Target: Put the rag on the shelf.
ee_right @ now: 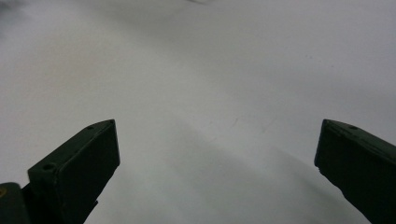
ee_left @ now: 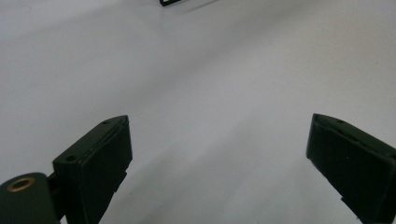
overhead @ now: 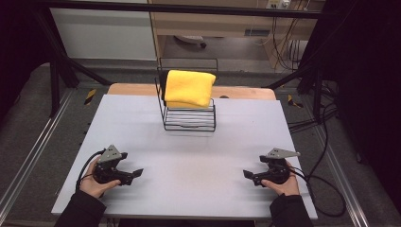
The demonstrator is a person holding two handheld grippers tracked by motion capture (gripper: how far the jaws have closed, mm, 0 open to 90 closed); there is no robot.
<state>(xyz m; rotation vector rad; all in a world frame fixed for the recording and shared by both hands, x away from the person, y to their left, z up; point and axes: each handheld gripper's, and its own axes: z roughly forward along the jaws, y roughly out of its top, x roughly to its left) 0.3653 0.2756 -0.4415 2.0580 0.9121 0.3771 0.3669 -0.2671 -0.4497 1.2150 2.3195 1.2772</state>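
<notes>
Left tool (overhead: 136, 173) low at lower left of the high view, jaws apart, nothing between them, pointing toward frame centre. Right tool (overhead: 248, 174) low at lower right, jaws likewise apart and empty, pointing back at the left one. Both well apart from each other, resting on or just over the grey counter (overhead: 189, 156) (contact not clear). Each held in a hand, dark sleeves entering from the bottom edge.

Yellow towel (overhead: 189, 88) folded, sitting in the black wire rack (overhead: 189, 120) at upper centre, leaning against the rack's back. Rack stands at the counter's far side, well away from both tools.

Left gripper view: spread jaws over bare counter, rack corner (ee_left: 172, 2) at top edge. Right gripper view: same, jaws wide over bare counter.
</notes>
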